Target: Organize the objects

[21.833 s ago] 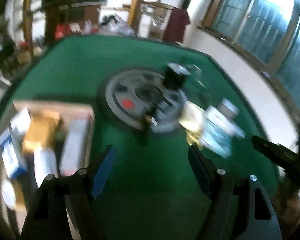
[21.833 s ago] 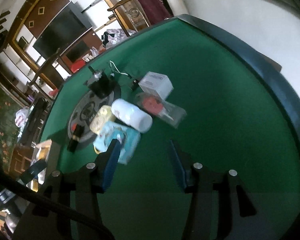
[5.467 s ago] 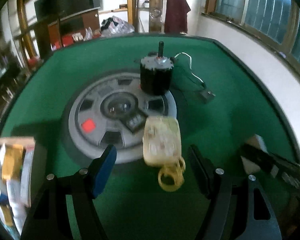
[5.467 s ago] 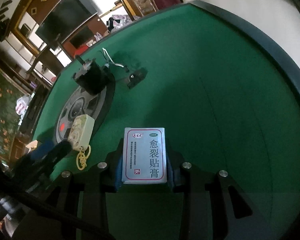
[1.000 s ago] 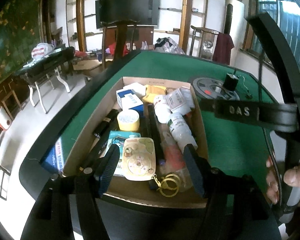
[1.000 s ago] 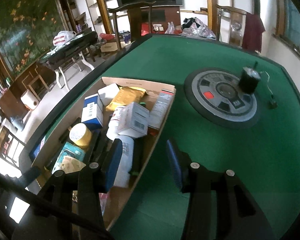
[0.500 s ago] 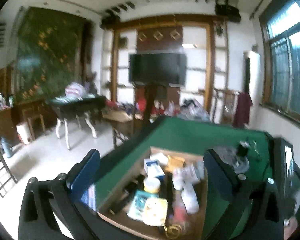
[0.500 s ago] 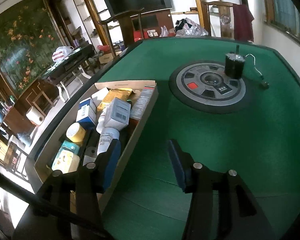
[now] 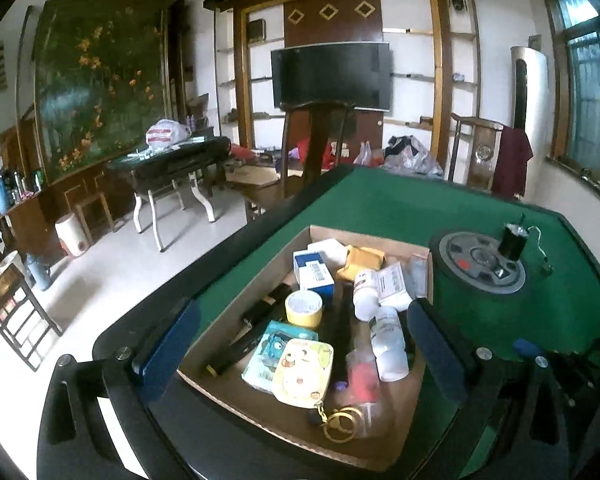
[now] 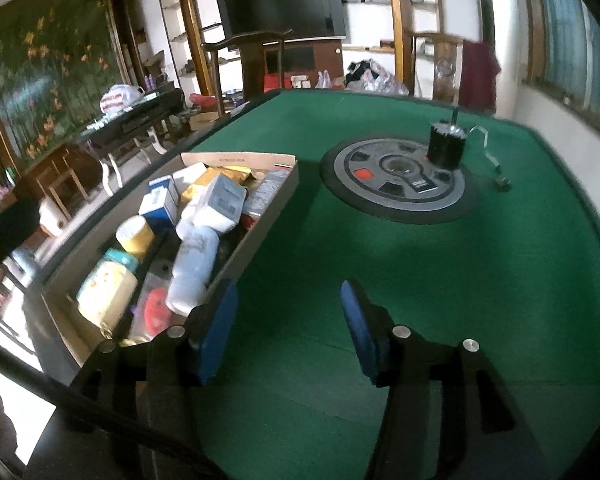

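Left gripper (image 9: 300,340): fingers spread wide, holding nothing, raised above the cardboard box (image 9: 364,240) on the green table (image 9: 400,208). Right gripper (image 10: 288,320): fingers moderately apart, likewise empty, over bare felt with the box at its 10 o'clock. The box holds the gathered items, among them a cartoon pouch (image 9: 304,372) with key ring at 6 o'clock, a yellow tape roll (image 9: 304,308) and a white bottle (image 9: 388,344), piled loosely. A black motor (image 10: 446,146) sits on the round hub (image 10: 396,176) at 1 o'clock, apparently not for sorting; the task looks essentially complete.
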Demonstrator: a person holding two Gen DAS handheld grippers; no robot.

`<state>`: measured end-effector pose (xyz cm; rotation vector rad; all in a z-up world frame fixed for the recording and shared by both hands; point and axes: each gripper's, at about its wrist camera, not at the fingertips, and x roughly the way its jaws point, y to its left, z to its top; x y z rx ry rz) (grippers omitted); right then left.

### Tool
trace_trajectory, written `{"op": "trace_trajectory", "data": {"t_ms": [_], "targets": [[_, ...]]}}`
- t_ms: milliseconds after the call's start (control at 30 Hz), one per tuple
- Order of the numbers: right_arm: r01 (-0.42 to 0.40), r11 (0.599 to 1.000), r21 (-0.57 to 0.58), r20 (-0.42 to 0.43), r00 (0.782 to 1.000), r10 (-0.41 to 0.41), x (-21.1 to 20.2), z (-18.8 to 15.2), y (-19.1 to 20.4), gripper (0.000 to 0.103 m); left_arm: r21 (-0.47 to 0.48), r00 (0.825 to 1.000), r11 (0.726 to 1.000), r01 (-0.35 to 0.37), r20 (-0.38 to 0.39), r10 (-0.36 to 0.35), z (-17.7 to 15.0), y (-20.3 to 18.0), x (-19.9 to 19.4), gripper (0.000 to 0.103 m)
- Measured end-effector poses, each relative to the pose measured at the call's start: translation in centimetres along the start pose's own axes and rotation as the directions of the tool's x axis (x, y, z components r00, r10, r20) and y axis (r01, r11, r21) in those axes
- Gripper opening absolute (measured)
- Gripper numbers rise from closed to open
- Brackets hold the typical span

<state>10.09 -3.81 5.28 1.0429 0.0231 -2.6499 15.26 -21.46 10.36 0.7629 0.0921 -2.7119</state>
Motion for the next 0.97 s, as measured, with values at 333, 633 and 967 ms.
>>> {"op": "trace_trajectory", "data": {"t_ms": [333,633,967], "targets": [[0.109,0.972,-0.207,-0.013,0.993,-0.115,0.2,-1.8,4.4,0.060,-0.029,0.996,1.000,0.007,-0.086,-0.009,-1.6,0.5,1.4,0.102],[0.127,0.951,-0.281,-0.063,0.987,-0.150,1.6,-2.9,6.4,0.060,-0.082,0.988,0.997,-0.007,-0.153,-0.005,-2.4,2.7,3.4,0.102],[0.131,0.956,-0.261,-0.098,0.982,-0.162,2.1,-2.8,6.3,0.060,-0.104,0.982,0.994,-0.017,-0.191,-0.003,-2.5,3.5,4.4,0.102]]}}
